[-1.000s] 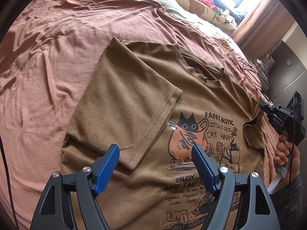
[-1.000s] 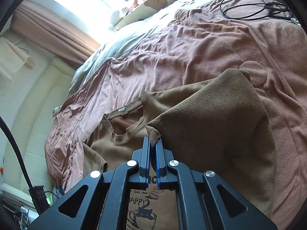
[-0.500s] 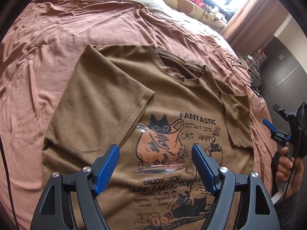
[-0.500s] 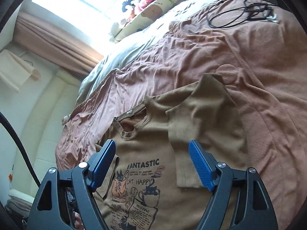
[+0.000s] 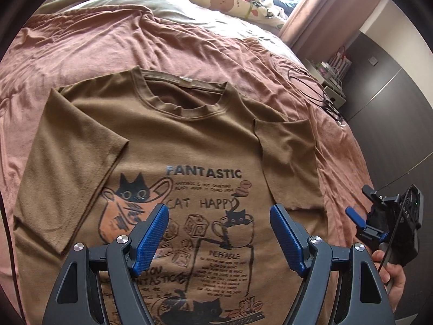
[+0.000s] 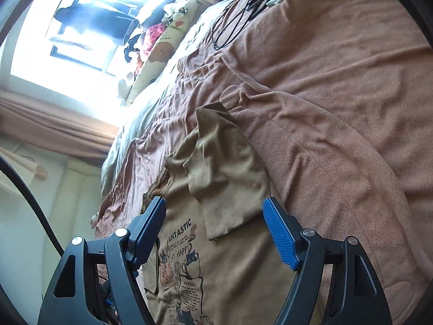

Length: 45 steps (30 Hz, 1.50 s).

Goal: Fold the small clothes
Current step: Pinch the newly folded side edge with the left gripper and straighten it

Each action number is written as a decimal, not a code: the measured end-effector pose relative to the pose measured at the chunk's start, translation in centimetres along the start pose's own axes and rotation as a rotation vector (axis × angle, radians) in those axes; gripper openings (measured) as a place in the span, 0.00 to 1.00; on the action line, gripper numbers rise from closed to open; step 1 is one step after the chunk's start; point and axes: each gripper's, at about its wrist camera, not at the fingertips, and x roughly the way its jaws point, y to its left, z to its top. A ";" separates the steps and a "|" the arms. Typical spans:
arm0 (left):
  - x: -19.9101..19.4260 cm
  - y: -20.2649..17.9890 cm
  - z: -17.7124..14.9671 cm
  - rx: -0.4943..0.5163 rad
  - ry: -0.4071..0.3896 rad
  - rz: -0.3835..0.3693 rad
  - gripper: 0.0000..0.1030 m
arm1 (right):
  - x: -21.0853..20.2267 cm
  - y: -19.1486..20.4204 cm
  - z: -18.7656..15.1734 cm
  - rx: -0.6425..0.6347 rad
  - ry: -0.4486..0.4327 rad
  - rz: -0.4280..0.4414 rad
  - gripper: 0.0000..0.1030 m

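A brown t-shirt [image 5: 203, 140] with a cat print lies face up on the bed, collar away from me. Its left sleeve [image 5: 73, 168] and right sleeve [image 5: 286, 162] are both folded in over the front. My left gripper [image 5: 219, 208] hovers open above the printed chest with nothing between its blue pads. In a hand at the shirt's right edge, the right gripper [image 5: 360, 216] is off the cloth. In its own view the right gripper [image 6: 213, 203] has its jaws wide and closing, empty, aimed at the folded right sleeve [image 6: 227, 178] of the t-shirt [image 6: 230, 270].
A wrinkled pink-brown blanket [image 5: 108, 40] covers the bed around the shirt. Black cables [image 5: 319, 94] lie on it at the far right. Pillows and plush toys [image 5: 230, 0] sit at the head, below a bright window [image 6: 67, 27]. Dark cupboard doors [image 5: 392, 108] stand to the right.
The right gripper let go of the right sleeve, which now lies folded on the shirt front. Both grippers drew back toward the shirt's lower part, and the right one rolled.
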 end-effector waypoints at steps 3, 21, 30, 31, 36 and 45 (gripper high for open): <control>1.4 -1.9 0.2 0.021 0.018 -0.013 0.76 | 1.1 -2.3 -0.3 0.081 0.027 0.050 0.61; 11.5 -8.7 -0.8 0.070 0.162 -0.058 0.61 | 3.7 -7.4 -0.3 0.213 0.074 0.124 0.60; 14.7 -10.1 -1.4 0.062 0.171 -0.018 0.16 | 3.3 -9.0 -0.1 0.262 0.026 0.158 0.57; 14.9 -10.2 -1.5 0.058 0.184 -0.029 0.07 | 3.3 -9.3 -0.1 0.276 0.028 0.166 0.55; 13.7 -11.6 -2.0 0.088 0.170 -0.052 0.01 | 1.9 -10.0 -0.4 0.300 -0.023 0.153 0.53; 12.7 -12.0 -3.2 0.113 0.216 -0.063 0.01 | 0.4 -10.0 -0.3 0.312 -0.069 0.143 0.53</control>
